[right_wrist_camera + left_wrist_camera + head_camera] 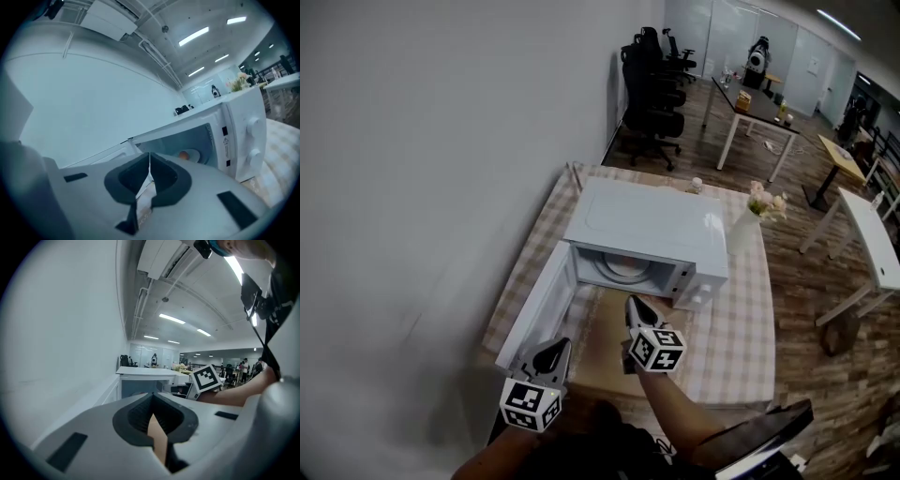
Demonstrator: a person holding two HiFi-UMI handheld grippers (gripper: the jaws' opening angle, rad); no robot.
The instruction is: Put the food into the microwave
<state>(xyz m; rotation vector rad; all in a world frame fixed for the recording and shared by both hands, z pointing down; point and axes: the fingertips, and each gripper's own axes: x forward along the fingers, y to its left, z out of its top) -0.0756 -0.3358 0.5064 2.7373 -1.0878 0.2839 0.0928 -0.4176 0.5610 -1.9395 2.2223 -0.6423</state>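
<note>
Head view: on the counter, the microwave stands with its door swung wide to the left, so the cavity is reachable. The food already sits inside on a plate. Nearer, the left hand-held gripper and right hand-held gripper are pressed together and empty, probably done placing.

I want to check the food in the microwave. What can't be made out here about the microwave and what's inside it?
Food: right gripper view, a small orange blob on the plate; its kind is unreadable.
Plate, head view: mostly hidden under the microwave roof.
Label beside the dials: right gripper view, print too small.
Cavity, left gripper view: too small and dim to see inside.
</note>
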